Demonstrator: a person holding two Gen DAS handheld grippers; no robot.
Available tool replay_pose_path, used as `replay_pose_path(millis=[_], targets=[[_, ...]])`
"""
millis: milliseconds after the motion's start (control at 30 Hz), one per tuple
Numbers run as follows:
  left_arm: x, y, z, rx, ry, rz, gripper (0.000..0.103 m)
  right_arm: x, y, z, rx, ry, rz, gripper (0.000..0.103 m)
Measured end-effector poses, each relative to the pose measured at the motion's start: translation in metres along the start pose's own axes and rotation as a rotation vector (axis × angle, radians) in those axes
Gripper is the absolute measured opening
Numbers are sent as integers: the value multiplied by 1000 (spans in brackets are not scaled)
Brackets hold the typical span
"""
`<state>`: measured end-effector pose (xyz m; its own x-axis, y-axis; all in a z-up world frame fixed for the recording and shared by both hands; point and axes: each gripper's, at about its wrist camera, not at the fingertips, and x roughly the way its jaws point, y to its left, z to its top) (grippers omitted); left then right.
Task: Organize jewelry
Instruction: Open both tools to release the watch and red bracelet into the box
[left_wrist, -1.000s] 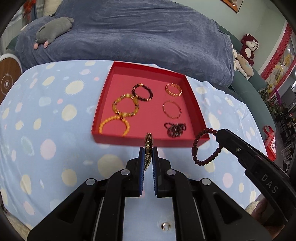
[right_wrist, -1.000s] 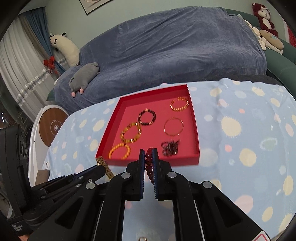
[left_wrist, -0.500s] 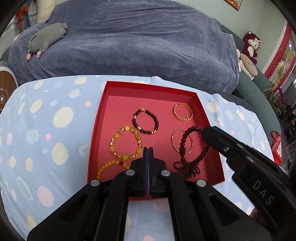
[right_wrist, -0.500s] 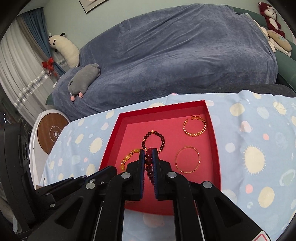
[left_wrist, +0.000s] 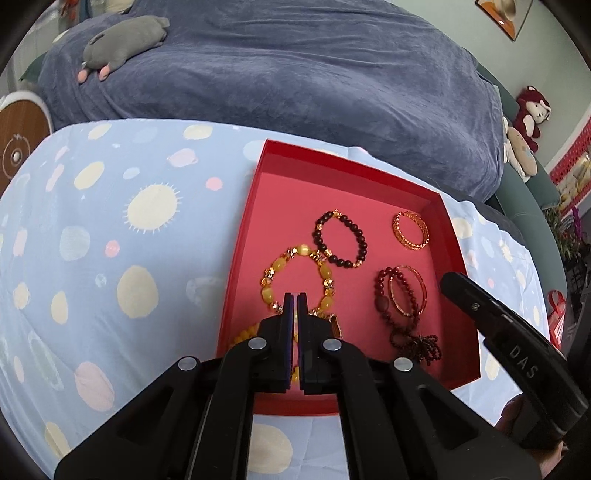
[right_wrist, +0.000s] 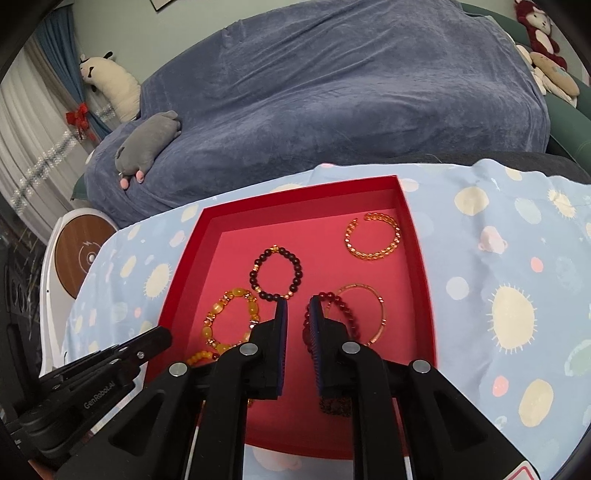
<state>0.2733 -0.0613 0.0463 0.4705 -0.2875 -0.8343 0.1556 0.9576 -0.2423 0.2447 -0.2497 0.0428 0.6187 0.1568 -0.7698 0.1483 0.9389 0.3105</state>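
Observation:
A red tray (left_wrist: 243, 236) (right_wrist: 413, 229) lies on the spotted blue cloth and holds several bracelets. My left gripper (left_wrist: 296, 297) is over the tray's near left, jaws nearly together with nothing seen between them; a gold chain piece (left_wrist: 335, 325) lies just right of its fingers. My right gripper (right_wrist: 297, 304) is open over the tray. A dark red bead bracelet (left_wrist: 384, 295) (right_wrist: 345, 308) lies on the tray across a thin gold bangle (right_wrist: 369, 295), right beside the right finger. A yellow bead bracelet (left_wrist: 275, 267) (right_wrist: 221, 306) lies beside it.
A dark bead bracelet (right_wrist: 277, 273) and a gold cuff (right_wrist: 373, 236) lie farther back in the tray, a dark bead bundle (left_wrist: 421, 343) at its near right. A sofa under a blue cover (right_wrist: 332, 92) stands behind the table. A round wooden-topped device (right_wrist: 81, 254) is at the left.
Both grippers moved forward over the tray. The right gripper opened and the dark red bracelet now lies on the tray. The gold chain is no longer between the left jaws.

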Motion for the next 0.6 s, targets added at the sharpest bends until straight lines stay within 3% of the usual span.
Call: replay_pose_path(millis=[100,267,600], targets=[[-6,3,-10,-5,-4,1,10,-8,-7,-7,17,-1,-8,22],[-15,3,-30,-5,8,15,23,-25,-16,-25,32,6,-14,23],[-38,7,-73,-4,27,22,23,-60,-14,-75,17,40,-30,23]])
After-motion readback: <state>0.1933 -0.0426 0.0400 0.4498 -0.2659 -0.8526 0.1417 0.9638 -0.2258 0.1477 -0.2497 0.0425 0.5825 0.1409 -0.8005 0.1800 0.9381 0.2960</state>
